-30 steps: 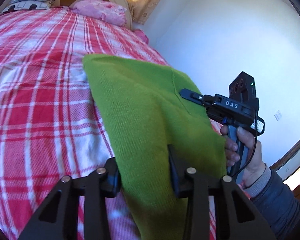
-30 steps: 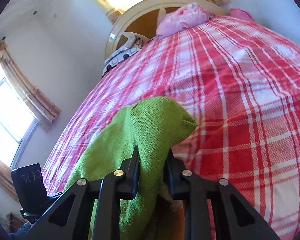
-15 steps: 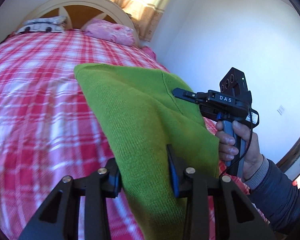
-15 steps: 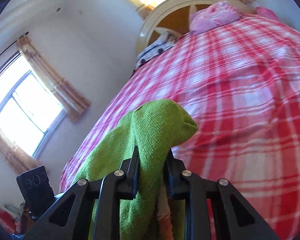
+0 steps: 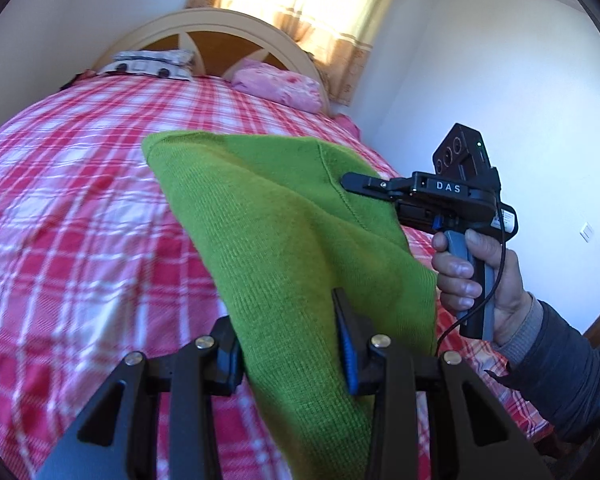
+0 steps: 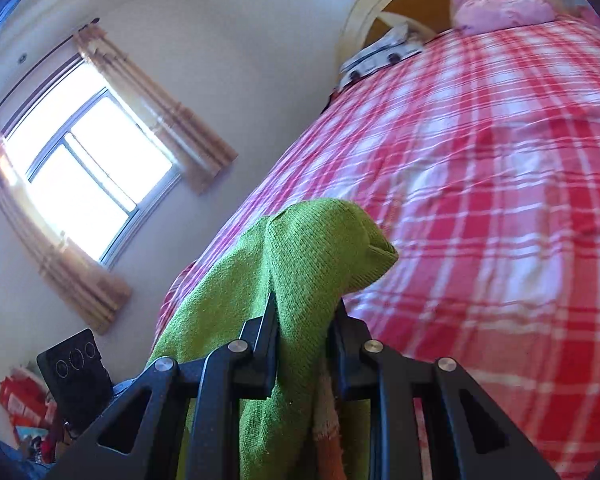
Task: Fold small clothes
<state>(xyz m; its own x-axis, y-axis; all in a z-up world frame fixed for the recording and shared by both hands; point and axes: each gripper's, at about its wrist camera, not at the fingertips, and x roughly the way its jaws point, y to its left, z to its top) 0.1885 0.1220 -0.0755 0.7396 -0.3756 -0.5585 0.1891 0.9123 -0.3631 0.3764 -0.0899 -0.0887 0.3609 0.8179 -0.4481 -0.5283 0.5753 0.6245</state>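
Observation:
A green knitted garment (image 5: pixel 276 232) hangs in the air above the bed, stretched between both grippers. My left gripper (image 5: pixel 290 340) is shut on one bunched edge of it, low in the left wrist view. At the right of that view, a hand holds my right gripper (image 5: pixel 350 182), whose fingers clamp the garment's far edge. In the right wrist view my right gripper (image 6: pixel 306 320) is shut on a thick fold of the green garment (image 6: pixel 320 248), which bulges above the fingers. The left gripper's body (image 6: pixel 74 368) shows at the lower left there.
The bed (image 5: pixel 80 208) with its red and white checked cover lies below. A pink pillow (image 5: pixel 278 84), a patterned pillow (image 5: pixel 150 62) and a rounded headboard (image 5: pixel 220 24) stand at the far end. Curtained window (image 6: pixel 84 176) on the left wall, white wall on the right.
Both grippers have carried the green garment across the bed and turned upward. The headboard, curtains and window have come further into view. Both grips are unchanged.

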